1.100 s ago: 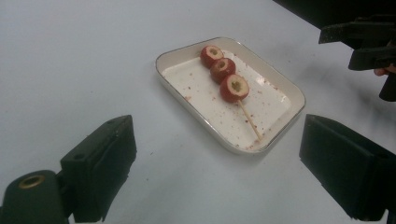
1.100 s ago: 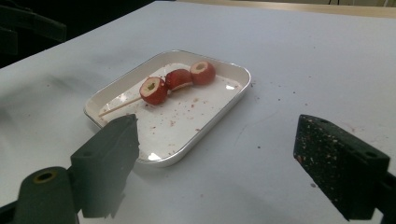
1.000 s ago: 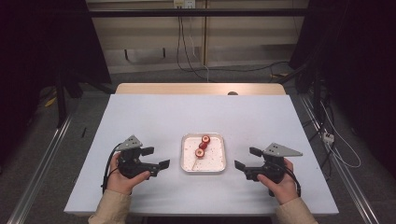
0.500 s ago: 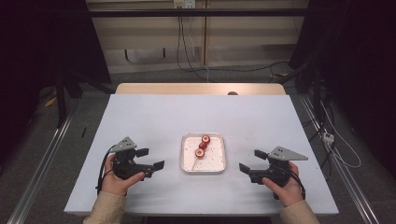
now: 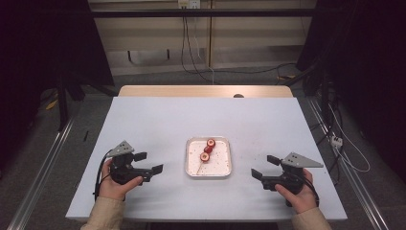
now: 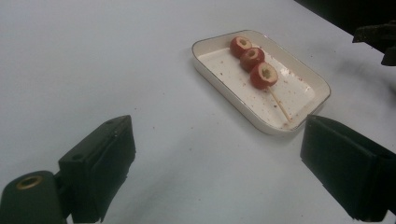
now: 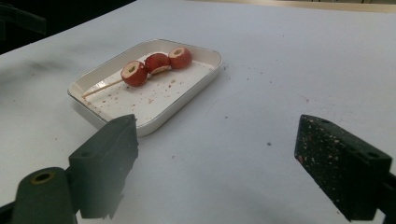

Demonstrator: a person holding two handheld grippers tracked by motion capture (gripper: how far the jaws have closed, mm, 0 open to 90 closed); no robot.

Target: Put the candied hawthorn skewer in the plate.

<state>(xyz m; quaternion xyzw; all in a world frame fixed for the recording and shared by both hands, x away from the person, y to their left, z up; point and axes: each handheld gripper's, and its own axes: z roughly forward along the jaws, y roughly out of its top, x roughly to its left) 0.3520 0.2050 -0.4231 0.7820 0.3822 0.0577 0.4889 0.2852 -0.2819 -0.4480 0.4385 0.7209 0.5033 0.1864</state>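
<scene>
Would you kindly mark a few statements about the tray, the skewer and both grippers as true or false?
1. The skewer carries three red fruit pieces. True.
2. The skewer lies on the bare table. False: it lies in the white tray.
3. The left gripper grips the skewer. False: its jaws are open with nothing in them, apart from the tray.
4. The right gripper is open beside the tray. True.

Three dark-red round fruit pieces [image 6: 252, 61] with pale cut tops; white rectangular tray [image 6: 303, 88], red-speckled; pale blue-white table [image 5: 158, 120]; black grippers
</scene>
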